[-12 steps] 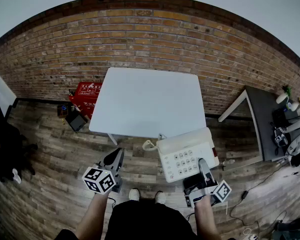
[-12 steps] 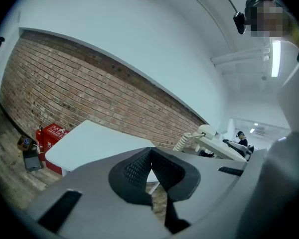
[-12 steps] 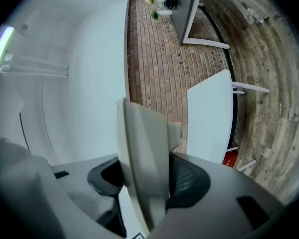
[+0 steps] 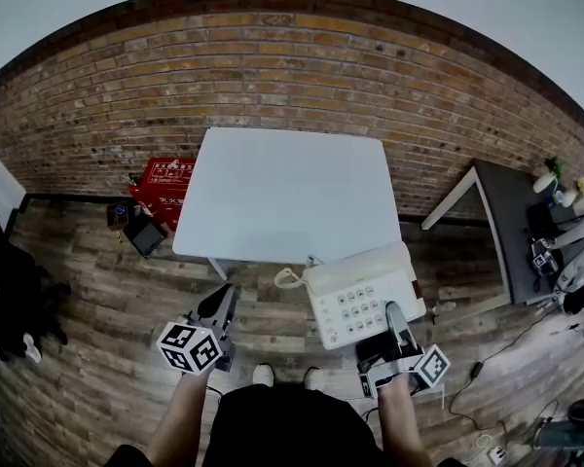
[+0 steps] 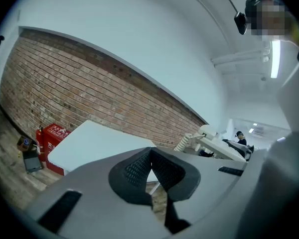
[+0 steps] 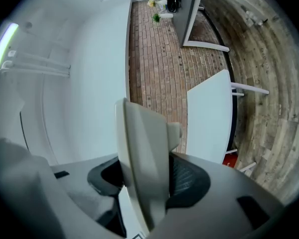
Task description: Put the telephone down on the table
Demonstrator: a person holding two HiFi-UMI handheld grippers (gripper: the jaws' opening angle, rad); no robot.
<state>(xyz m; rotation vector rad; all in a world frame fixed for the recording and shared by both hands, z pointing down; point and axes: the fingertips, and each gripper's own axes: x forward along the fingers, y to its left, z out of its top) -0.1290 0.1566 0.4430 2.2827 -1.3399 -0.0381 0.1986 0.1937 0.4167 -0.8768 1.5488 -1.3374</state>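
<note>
A white desk telephone (image 4: 360, 295) with a keypad and a coiled cord hangs in the air just off the near right corner of the white table (image 4: 292, 193). My right gripper (image 4: 394, 327) is shut on its near edge; in the right gripper view the telephone's body (image 6: 142, 163) stands edge-on between the jaws. My left gripper (image 4: 224, 309) hovers over the floor to the left of the telephone, shut with nothing in it, its pads (image 5: 149, 171) meeting in the left gripper view.
A brick wall (image 4: 292, 66) runs behind the table. A red box (image 4: 168, 185) and a small dark case (image 4: 146, 233) sit on the wooden floor at the table's left. A grey desk (image 4: 526, 232) with gear stands at the right.
The telephone and my right gripper have shifted slightly up and toward the table. The left gripper has barely moved.
</note>
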